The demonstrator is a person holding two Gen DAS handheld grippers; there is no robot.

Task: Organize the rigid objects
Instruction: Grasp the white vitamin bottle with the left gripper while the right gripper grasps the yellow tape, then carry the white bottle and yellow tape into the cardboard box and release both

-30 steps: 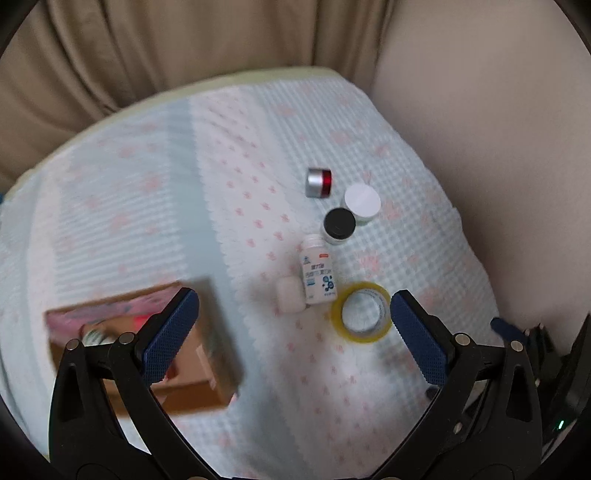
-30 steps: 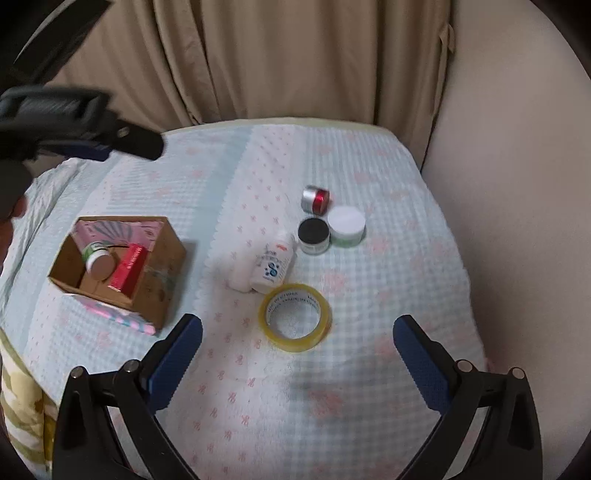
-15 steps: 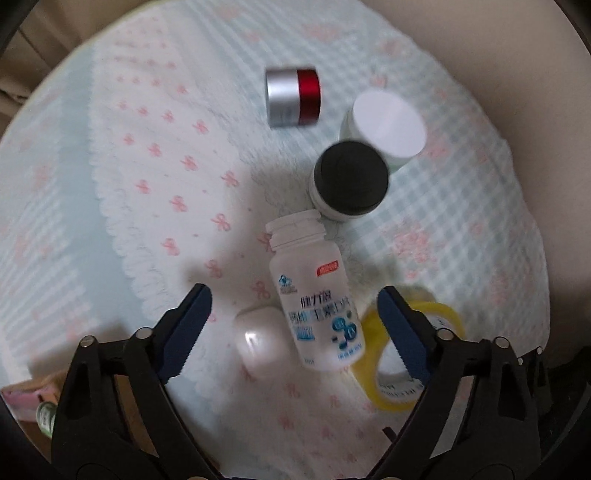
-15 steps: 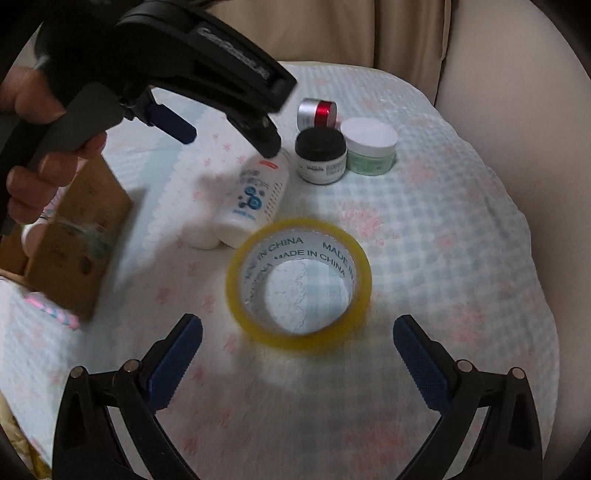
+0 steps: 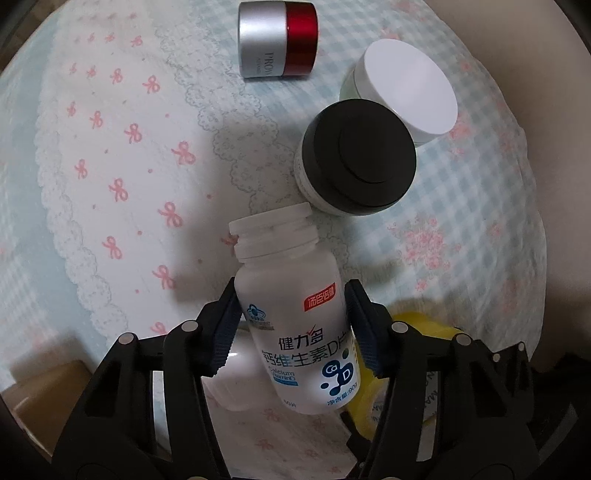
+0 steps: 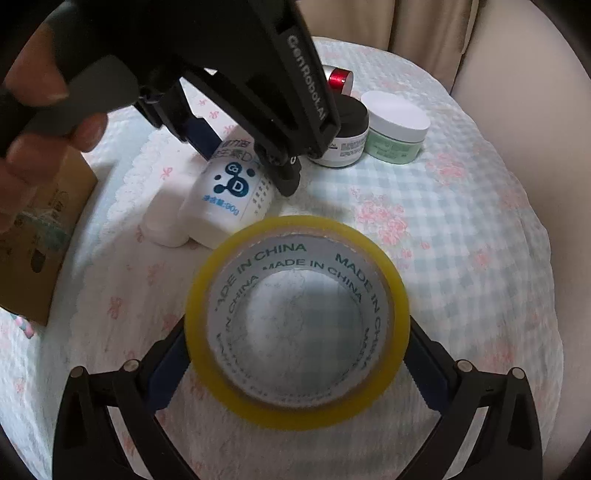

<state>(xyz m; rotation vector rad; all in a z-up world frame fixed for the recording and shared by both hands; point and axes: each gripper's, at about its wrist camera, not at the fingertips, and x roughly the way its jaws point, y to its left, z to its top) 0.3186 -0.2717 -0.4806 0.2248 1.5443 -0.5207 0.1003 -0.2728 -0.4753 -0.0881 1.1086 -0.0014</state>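
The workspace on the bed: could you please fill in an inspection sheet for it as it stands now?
Surface: checked blue bedspread with a white bow-print lace cloth over part of it.
Job's things: white supplement bottle lying down, no cap on its neck; yellow tape roll lying flat; small white cap-like piece touching the bottle; black-lidded jar and white-lidded green jar upright, side by side; silver-and-red jar on its side.
Clutter: cardboard box at the left edge.
Grippers: left gripper shut on the bottle; right gripper pads flank the tape roll, contact unclear.
Cables: nothing seen.
Surroundings: beige curtain and a cream panel behind.
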